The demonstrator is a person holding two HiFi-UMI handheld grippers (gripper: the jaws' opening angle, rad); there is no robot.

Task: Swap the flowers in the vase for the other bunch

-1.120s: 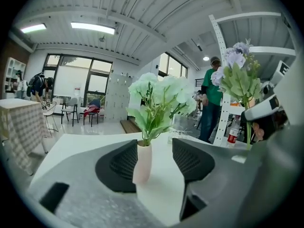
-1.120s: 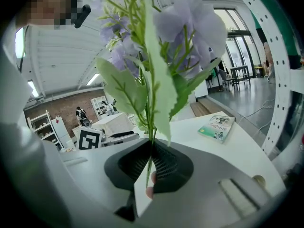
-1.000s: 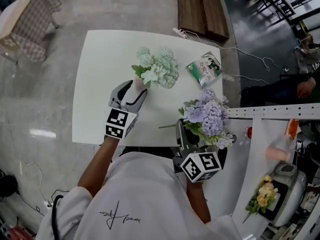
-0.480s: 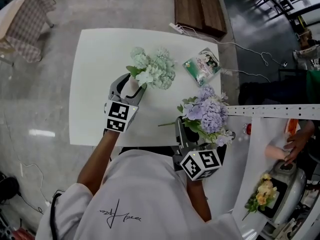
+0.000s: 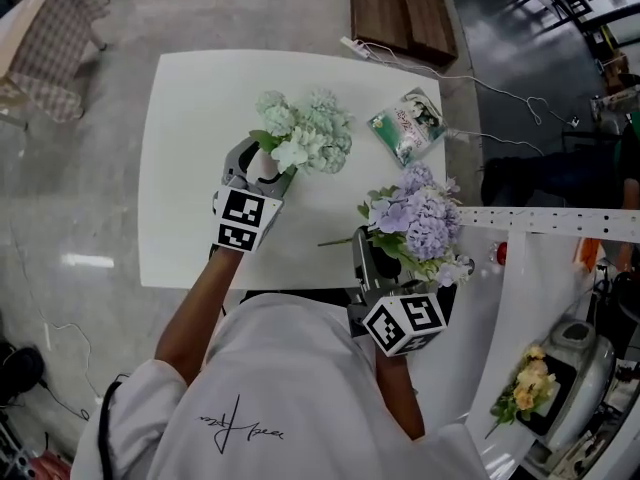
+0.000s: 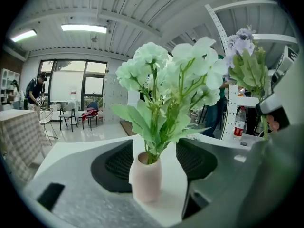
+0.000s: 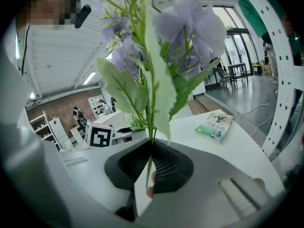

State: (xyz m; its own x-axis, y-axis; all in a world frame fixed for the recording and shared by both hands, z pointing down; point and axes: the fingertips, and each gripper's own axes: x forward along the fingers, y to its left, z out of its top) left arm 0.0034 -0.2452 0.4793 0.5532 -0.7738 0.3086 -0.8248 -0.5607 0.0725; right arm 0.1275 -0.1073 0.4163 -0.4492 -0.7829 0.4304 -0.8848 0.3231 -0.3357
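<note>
A small pale pink vase (image 6: 146, 179) stands on the white table (image 5: 190, 98) with a mint-green bunch (image 5: 305, 136) in it. My left gripper (image 5: 258, 163) is open around the vase. Its dark pads (image 6: 114, 163) stand clear of the vase on both sides, and its jaws have just been opening. My right gripper (image 5: 368, 255) is shut on the stems of a purple bunch (image 5: 420, 223), held upright over the table's near right corner. In the right gripper view the green stem (image 7: 151, 141) is pinched between the closed pads and the blooms (image 7: 190, 23) rise above.
A green book (image 5: 407, 126) lies at the table's far right, with a cable behind it. A white perforated rail (image 5: 540, 223) runs off to the right, and a yellow bunch (image 5: 530, 383) lies on a side bench there.
The left gripper has slid forward along the table so the vase now sits deeper between its jaws, which stand a little wider. The right gripper and purple bunch have stayed put.
</note>
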